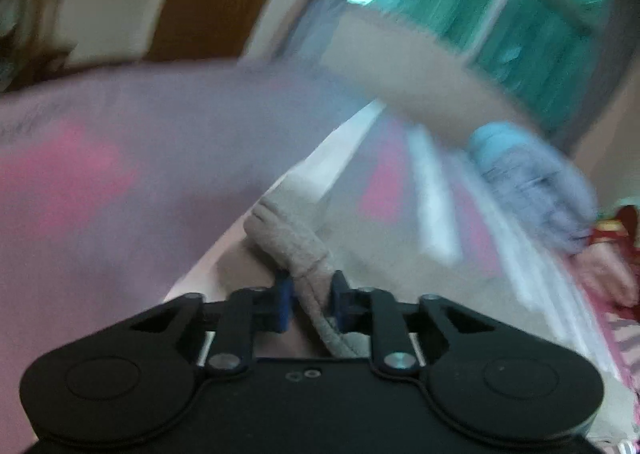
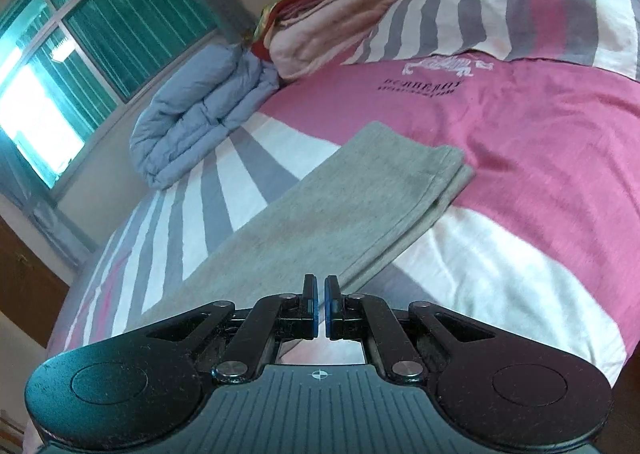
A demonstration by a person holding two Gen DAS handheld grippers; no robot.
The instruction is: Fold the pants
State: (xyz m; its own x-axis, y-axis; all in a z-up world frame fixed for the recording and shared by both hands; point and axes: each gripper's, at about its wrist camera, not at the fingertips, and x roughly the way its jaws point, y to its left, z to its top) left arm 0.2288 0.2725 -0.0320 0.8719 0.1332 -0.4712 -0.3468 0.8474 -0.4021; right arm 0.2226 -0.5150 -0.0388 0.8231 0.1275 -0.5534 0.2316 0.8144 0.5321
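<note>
Grey pants (image 2: 320, 210) lie flat across the striped bed cover, their leg hems (image 2: 448, 174) stacked toward the pink part. In the left wrist view my left gripper (image 1: 312, 300) is shut on a bunched thick edge of the grey pants (image 1: 292, 238), held up off the bed; that view is blurred by motion. My right gripper (image 2: 320, 308) hovers just above the near part of the pants. Its jaws stand nearly together with a thin gap and nothing between them.
The bed cover (image 2: 540, 158) is pink, white and grey. A folded blue quilt (image 2: 200, 122) and a pile of pink and red blankets (image 2: 320, 26) sit at the far side. A striped pillow (image 2: 520, 2) lies beyond. A window with green blinds (image 2: 100, 34) is at left.
</note>
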